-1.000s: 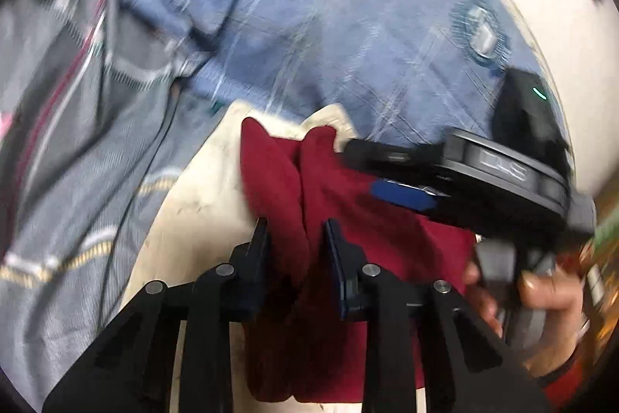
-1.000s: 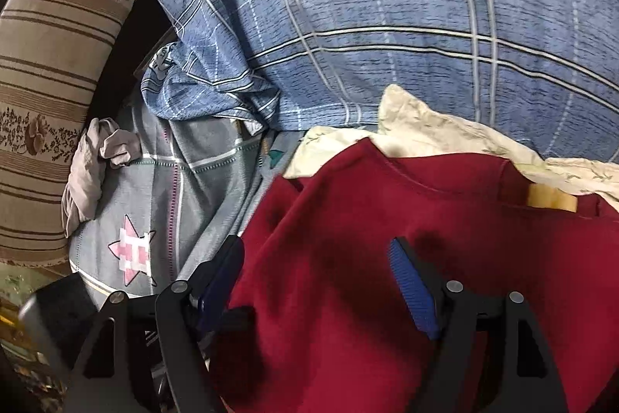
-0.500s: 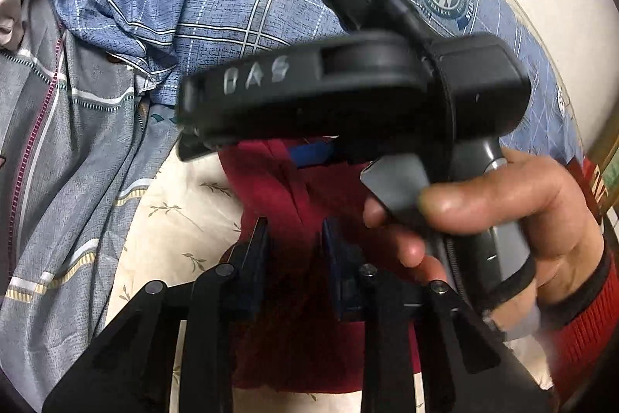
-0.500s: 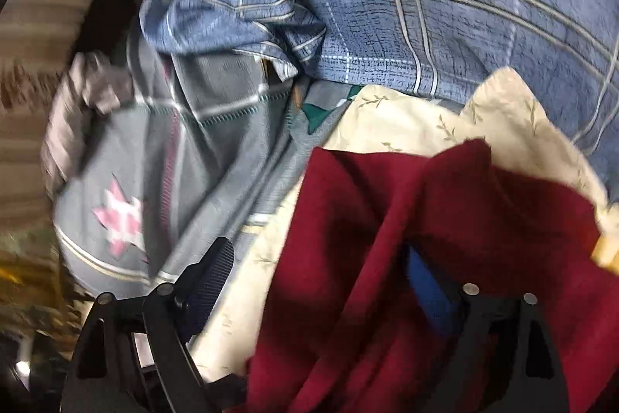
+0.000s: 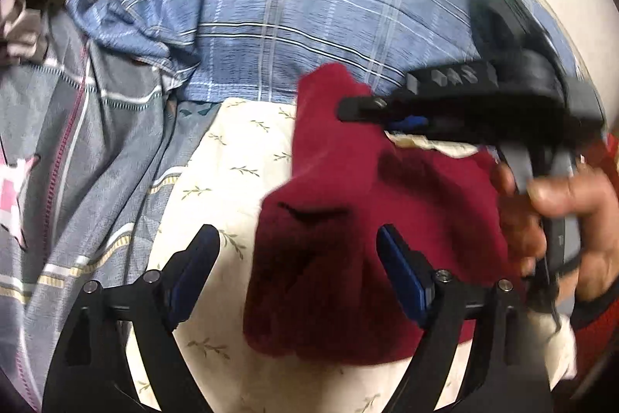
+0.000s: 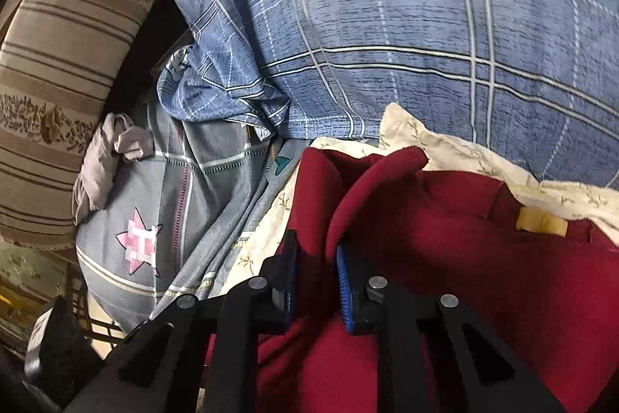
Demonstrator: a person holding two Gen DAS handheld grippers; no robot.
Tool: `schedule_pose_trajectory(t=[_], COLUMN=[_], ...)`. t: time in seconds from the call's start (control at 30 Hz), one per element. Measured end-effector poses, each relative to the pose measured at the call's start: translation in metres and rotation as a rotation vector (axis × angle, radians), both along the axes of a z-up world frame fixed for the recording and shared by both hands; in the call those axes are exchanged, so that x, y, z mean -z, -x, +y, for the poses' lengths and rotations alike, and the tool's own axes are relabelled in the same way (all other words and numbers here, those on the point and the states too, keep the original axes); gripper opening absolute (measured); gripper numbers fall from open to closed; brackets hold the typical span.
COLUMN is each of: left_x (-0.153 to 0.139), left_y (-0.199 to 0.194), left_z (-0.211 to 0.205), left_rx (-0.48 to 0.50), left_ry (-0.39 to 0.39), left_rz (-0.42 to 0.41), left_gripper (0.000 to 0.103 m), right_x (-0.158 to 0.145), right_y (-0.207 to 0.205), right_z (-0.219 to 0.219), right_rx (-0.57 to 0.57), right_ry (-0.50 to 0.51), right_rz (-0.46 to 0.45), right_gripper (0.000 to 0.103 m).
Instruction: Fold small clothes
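Note:
A small dark red garment point(image 5: 348, 250) lies bunched on a cream floral cloth point(image 5: 228, 180). My left gripper point(image 5: 298, 258) is open, its jaws wide apart on either side of the garment's near part. My right gripper point(image 6: 315, 258) is shut on a fold of the red garment point(image 6: 445, 258), pinching a raised ridge of fabric. In the left wrist view the right gripper point(image 5: 371, 111) reaches in from the right, held by a hand point(image 5: 561, 219), with a corner of the garment lifted. A yellow label point(image 6: 541, 221) shows inside the garment.
A blue plaid blanket point(image 6: 387, 26) fills the back. A grey quilt with a pink star point(image 6: 139, 242) lies left, a beige cloth point(image 6: 112, 149) on it. A striped brown cushion point(image 6: 65, 45) stands far left. The cream cloth point(image 6: 464, 149) underlies the garment.
My left gripper has opened and let go of the red garment. My right gripper has closed on a fold of it and moved off to the right.

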State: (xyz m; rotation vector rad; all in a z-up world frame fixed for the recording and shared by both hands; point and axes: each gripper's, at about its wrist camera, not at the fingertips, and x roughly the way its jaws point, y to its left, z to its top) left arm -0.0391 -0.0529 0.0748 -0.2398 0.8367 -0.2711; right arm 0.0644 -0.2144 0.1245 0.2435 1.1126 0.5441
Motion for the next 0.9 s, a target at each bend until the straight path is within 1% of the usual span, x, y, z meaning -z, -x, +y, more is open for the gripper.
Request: schedule_pose_trajectory(t=[0.07,0.17,0.27,0.3,0.33,0.37,0.4,0.43,0.47,0.53,0.6,0.7,0.77,0.8,0.9], left_x=[-0.001,0.0,0.001,0.001,0.0,0.001,0.001,0.002,0.003,0.003,0.001,-0.001,-0.002,-0.003,-0.002], left_y=[-0.003,-0.005,-0.004,-0.004,-0.002,-0.003,-0.004,-0.004,-0.005,-0.006,-0.006,-0.007,-0.006,-0.006,-0.006], left_z=[0.0,-0.004,-0.005,-0.006,-0.007,-0.008,-0.009,-0.009,-0.009,-0.009,-0.009,-0.011,-0.013,-0.014,-0.014], left_rx=[-0.008,0.002,0.015,0.02,0.026,0.033,0.041,0.043,0.043,0.049,0.051,0.053,0.059,0.062,0.065], left_ry=[0.008,-0.028,-0.029,-0.028,-0.025,-0.022,-0.021,-0.022,-0.021,-0.013,-0.009,-0.01,-0.018,-0.021,-0.013], left_rz=[0.0,0.003,0.009,0.01,0.01,0.013,0.018,0.024,0.029,0.038,0.04,0.039,0.033,0.032,0.032], left_gripper=[0.083,0.083,0.075,0.07,0.062,0.058,0.05,0.046,0.044,0.032,0.029,0.028,0.028,0.028,0.028], right_x=[0.002,0.001,0.001,0.002,0.002,0.003,0.003,0.004,0.006,0.008,0.01,0.015,0.018,0.02,0.026], right_y=[0.0,0.0,0.0,0.0,0.0,0.0,0.0,0.0,-0.001,-0.003,-0.007,-0.016,-0.022,-0.026,-0.034], right_z=[-0.002,-0.003,-0.002,-0.001,0.0,0.0,0.001,0.002,0.004,0.008,0.013,0.02,0.025,0.031,0.049], right_rx=[0.005,0.003,0.0,0.0,-0.001,-0.003,-0.007,-0.011,-0.015,-0.023,-0.032,-0.014,0.002,0.0,-0.035], right_ry=[-0.007,-0.009,-0.007,-0.007,-0.006,-0.004,-0.001,0.002,0.007,0.014,0.028,0.048,0.062,0.071,0.106], right_rz=[0.003,0.003,0.002,0.003,0.005,0.006,0.008,0.011,0.014,0.02,0.032,0.062,0.084,0.102,0.13], right_gripper=[0.017,0.017,0.017,0.017,0.017,0.017,0.017,0.017,0.017,0.017,0.018,0.035,0.067,0.07,0.073])
